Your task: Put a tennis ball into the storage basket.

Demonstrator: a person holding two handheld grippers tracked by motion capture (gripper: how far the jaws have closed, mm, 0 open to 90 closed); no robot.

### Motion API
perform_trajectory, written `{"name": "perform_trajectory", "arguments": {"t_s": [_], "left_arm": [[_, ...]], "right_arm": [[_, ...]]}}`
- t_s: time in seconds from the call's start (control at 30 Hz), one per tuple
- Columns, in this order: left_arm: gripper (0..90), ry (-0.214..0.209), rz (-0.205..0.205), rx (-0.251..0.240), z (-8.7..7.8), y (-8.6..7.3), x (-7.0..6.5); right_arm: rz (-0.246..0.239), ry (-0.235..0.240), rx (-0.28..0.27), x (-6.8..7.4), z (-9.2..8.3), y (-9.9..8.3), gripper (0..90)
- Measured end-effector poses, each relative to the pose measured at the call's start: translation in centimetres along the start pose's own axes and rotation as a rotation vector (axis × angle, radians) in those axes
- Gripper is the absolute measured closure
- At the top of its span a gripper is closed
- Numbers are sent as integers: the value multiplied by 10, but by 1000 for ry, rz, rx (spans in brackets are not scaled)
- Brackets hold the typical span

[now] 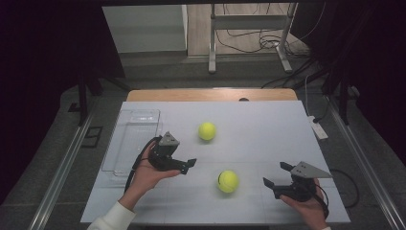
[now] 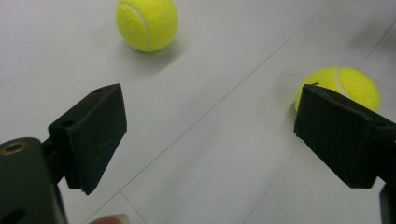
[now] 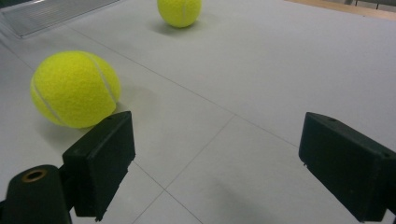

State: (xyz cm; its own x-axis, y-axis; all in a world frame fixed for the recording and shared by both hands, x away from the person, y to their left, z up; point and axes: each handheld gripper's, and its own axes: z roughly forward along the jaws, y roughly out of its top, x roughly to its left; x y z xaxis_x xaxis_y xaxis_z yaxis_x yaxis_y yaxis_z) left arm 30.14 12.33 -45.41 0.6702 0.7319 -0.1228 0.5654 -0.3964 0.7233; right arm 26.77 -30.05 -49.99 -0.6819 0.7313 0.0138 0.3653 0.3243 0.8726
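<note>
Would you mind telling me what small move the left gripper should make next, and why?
Probably ease the left gripper toward the nearer tennis ball. Its jaws stand open and empty, that ball lies free on the table ahead, and the clear tray beside the gripper looks ready to receive it.

Both of your grippers, the left gripper (image 1: 187, 166) and the right gripper (image 1: 276, 174), are black with a grey plate on top. Ahead of them you see two yellow-green tennis balls (image 1: 228, 181) with pale curved seams, a white tabletop (image 1: 258, 129) crossed by thin grey lines, and a clear tray (image 1: 134, 132).
</note>
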Motion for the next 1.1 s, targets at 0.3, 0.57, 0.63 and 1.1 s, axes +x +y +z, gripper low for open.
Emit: {"name": "perform_trajectory", "arguments": {"t_s": [0.3,0.57,0.63,1.1], "left_arm": [[103,-1,-8,-8,0,5,3],[103,-6,-15,1,7,12,7],[103,-7,-14,0,9,14,7],[103,-2,-15,5,15,32,13]], "right_arm": [[-2,-2,1,0,0,0,110],[1,-1,3,0,0,0,110],[3,-1,3,0,0,-1,110],[8,0,4,-2,1,0,112]]}}
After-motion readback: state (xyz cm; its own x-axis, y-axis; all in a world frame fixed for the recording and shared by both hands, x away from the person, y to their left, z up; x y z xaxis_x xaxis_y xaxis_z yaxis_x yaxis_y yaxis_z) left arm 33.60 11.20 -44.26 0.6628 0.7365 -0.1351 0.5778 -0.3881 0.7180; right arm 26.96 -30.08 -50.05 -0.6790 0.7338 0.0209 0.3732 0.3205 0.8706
